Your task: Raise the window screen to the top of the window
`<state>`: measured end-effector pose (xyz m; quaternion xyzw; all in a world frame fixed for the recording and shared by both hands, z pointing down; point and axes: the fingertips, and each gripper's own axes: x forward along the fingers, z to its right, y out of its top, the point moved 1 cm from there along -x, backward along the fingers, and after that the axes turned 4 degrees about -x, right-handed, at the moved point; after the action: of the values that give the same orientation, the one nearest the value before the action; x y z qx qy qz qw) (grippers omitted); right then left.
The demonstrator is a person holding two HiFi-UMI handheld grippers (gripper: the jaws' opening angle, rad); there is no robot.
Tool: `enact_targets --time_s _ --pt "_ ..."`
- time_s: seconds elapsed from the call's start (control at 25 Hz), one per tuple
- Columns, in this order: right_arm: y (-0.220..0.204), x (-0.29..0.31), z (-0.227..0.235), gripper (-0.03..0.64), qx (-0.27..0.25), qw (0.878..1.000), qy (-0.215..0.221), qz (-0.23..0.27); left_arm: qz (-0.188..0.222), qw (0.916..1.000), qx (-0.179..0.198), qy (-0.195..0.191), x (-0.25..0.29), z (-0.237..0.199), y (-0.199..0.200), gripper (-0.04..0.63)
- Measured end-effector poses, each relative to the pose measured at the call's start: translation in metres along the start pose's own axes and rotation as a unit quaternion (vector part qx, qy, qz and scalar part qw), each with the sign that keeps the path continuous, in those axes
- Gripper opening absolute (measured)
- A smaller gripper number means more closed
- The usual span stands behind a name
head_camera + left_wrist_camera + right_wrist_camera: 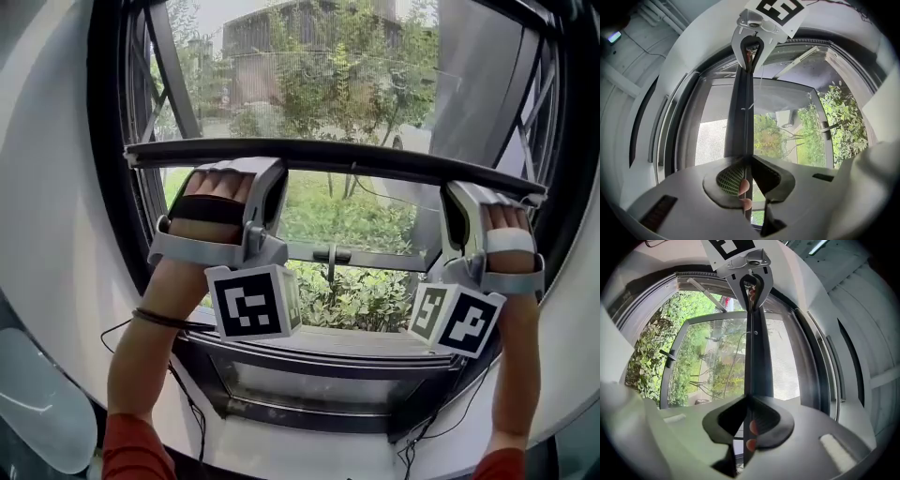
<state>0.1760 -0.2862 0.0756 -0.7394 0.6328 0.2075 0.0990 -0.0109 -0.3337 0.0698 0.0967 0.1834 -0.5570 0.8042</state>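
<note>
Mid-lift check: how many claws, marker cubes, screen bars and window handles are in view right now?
Claws: 2 (left claw, right claw)
Marker cubes: 2
Screen bar: 1
Window handle: 1
Total: 6

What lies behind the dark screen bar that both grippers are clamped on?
Behind the screen bar are trees and a building above it, and shrubs below. Whatever sits directly behind the bar, the left gripper and the right gripper is covered.
</note>
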Motion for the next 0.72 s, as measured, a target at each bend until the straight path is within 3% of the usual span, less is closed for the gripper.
enact_targets --time_s 0.72 --pt "-0.011 0.040 0.076 0.049 -0.023 0.998 -0.052 -0.018 -0.003 0.9997 0.007 0.023 0.036 -0.073 0.003 0.053"
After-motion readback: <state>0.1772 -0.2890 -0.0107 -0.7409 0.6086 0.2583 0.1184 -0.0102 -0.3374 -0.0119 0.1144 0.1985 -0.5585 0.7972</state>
